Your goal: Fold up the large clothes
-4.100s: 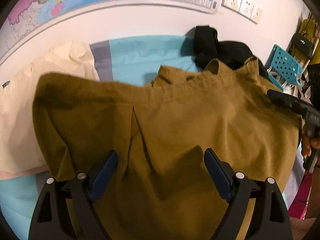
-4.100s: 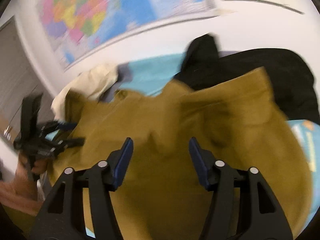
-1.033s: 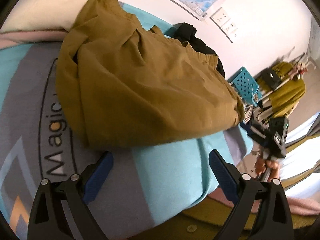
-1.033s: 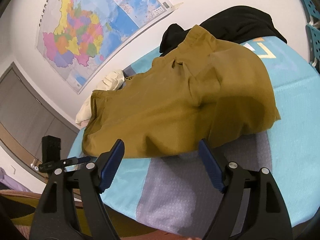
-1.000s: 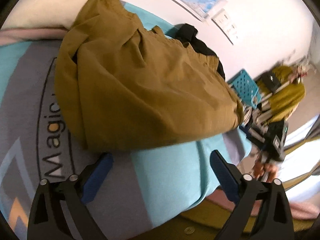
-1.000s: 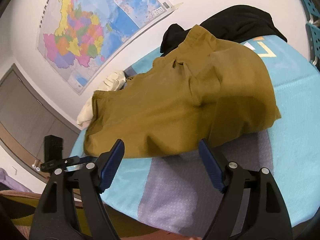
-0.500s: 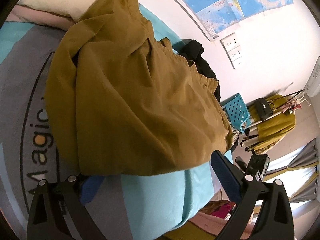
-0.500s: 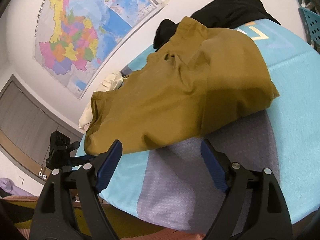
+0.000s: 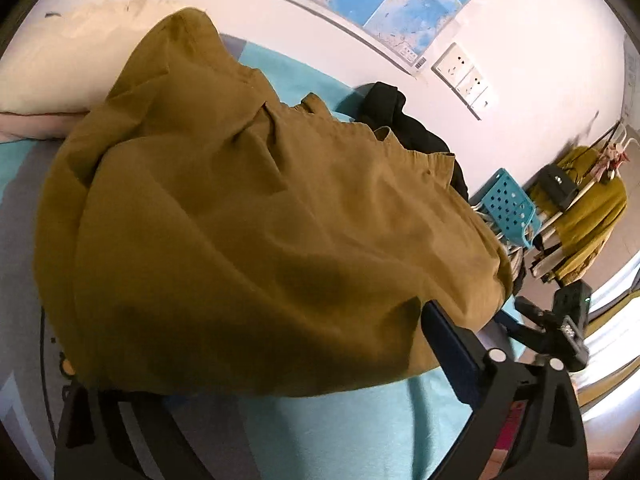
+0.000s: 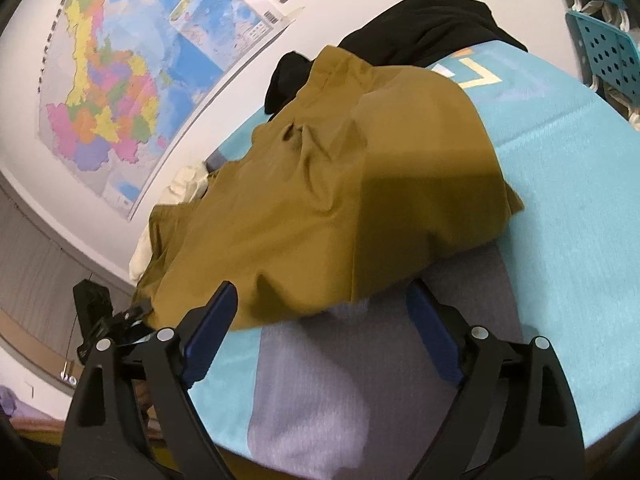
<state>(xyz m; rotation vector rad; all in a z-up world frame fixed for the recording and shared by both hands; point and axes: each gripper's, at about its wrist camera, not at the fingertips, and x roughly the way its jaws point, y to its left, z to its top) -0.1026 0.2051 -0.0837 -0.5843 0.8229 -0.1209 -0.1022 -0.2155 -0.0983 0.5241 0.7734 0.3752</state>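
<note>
Bedroom setup, with a big coloured wall map [image 10: 116,92] and a row of sockets [image 9: 464,80] on the white wall behind the bed [image 10: 580,200], which has a turquoise and grey cover on it.

So the mustard-brown garment [image 9: 256,240] is lying in a loose, half-folded heap across the middle of the bed, near hem toward the cameras, collar end off toward the wall. It's rumpled, definitely not a tidy fold yet. A black garment [image 10: 424,20] is piled at its far right, touching it, and a cream one [image 10: 188,184] peeks out at the far left.

Left gripper [image 9: 264,380] is right at the near hem. One finger is hidden under the cloth edge and the other stands clear to the right, so the jaws are spread wide with the hem between them, not pinching as far as I can tell. Right gripper [image 10: 320,340] sits just short of the near edge; its jaws have just been opening and nothing's between them but bedcover.

My read: this is the re-grip step before another fold. Next move probably needs both grippers to close on the near hem at spaced points, then carry it over evenly toward the collar.

Off to the side there's a blue perforated chair [image 9: 508,208].
</note>
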